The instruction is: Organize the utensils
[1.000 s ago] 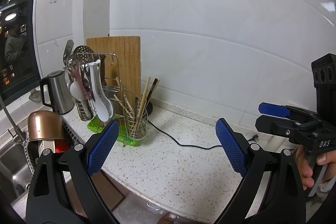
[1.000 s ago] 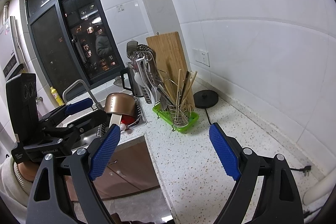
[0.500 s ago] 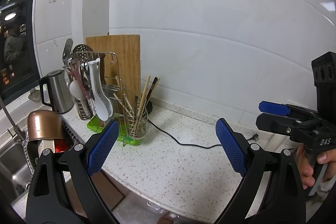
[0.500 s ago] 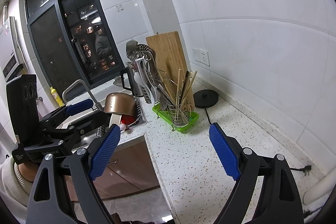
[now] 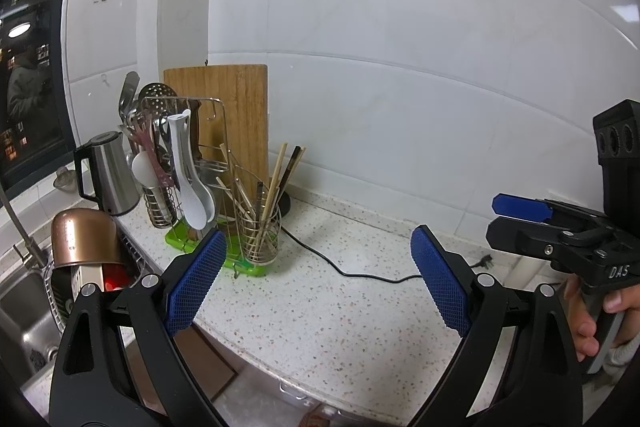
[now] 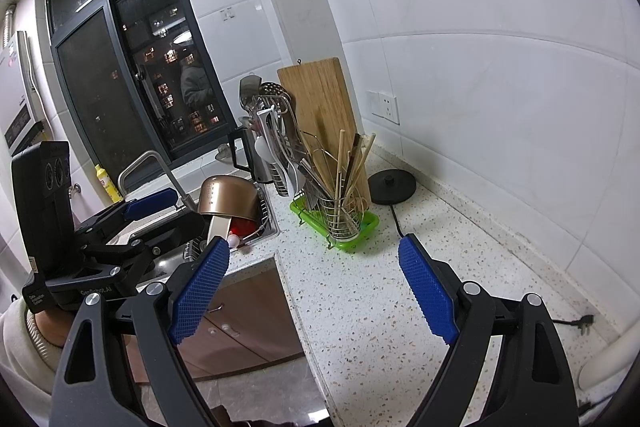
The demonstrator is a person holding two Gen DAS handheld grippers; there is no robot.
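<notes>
A wire utensil holder [image 5: 258,233] with several chopsticks stands on a green tray [image 5: 240,265] on the speckled counter; it also shows in the right wrist view [image 6: 342,217]. Behind it a wire rack holds white rice paddles [image 5: 192,175], ladles and a slotted spoon [image 5: 158,93]. My left gripper [image 5: 316,283] is open and empty, held above the counter's front edge, short of the holder. My right gripper [image 6: 314,291] is open and empty, further back, and appears at the right of the left wrist view [image 5: 520,217].
A wooden cutting board [image 5: 236,115] leans on the tiled wall. A steel kettle [image 5: 108,175] and a copper pot [image 5: 84,239] sit by the sink [image 5: 24,311] at left. A black kettle base [image 6: 392,185] and its cord [image 5: 352,273] lie on the counter.
Both grippers have drifted very slightly; the scene is nearly the same. Nothing was picked up or let go.
</notes>
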